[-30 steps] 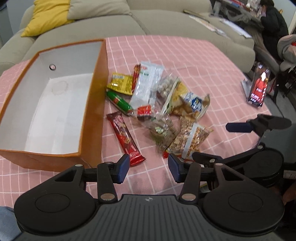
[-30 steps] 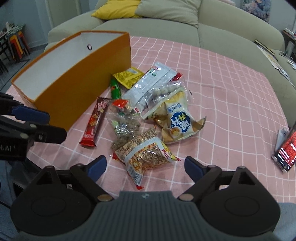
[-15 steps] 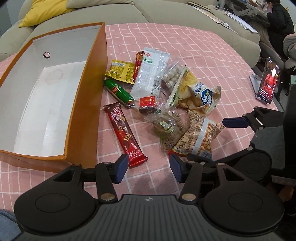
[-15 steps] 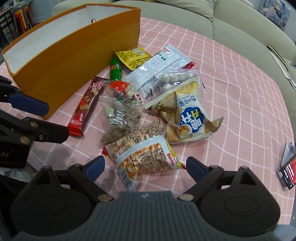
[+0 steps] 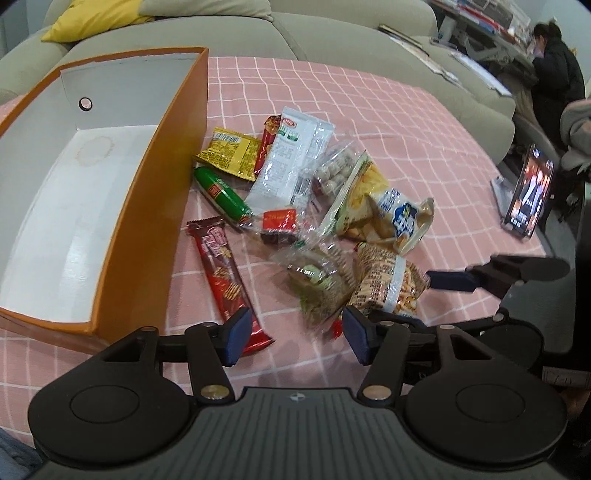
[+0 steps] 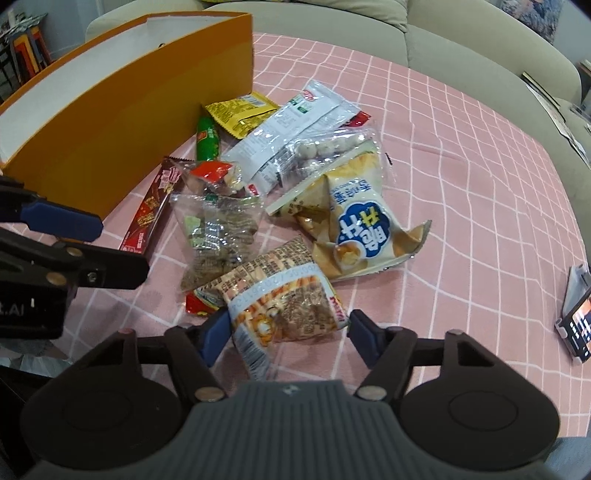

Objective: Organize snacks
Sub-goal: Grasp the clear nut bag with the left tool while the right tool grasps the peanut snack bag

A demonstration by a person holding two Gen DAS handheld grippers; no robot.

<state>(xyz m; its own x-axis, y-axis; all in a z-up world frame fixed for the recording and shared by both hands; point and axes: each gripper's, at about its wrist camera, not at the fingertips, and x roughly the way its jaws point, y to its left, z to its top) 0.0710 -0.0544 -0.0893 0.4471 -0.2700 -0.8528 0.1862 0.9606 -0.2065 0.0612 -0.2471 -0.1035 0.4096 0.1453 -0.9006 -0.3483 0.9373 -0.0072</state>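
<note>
Several snack packets lie in a heap on the pink checked tablecloth (image 5: 369, 110), right of an orange box (image 5: 170, 155) that is white inside and has nothing in it. My right gripper (image 6: 288, 336) has its jaws closing around an orange striped snack bag (image 6: 284, 295); the bag sits between the pads, not visibly squeezed. My left gripper (image 5: 297, 338) hovers low with its jaws opening, just past the lower end of a red wafer bar (image 5: 218, 266). A clear bag of brown pieces (image 5: 317, 280) lies just ahead of it. Nothing is gripped.
Further back in the heap lie a green sausage (image 5: 221, 194), a yellow packet (image 5: 231, 153), a white packet (image 5: 291, 155) and a chips bag (image 6: 362, 229). A phone on a stand (image 5: 532, 192) is at the right table edge. A sofa (image 5: 332, 29) runs behind; a person (image 5: 554, 62) sits far right.
Both grippers have sunk closer to the snacks. The right jaws have narrowed around the orange striped bag. The left jaws have widened a little.
</note>
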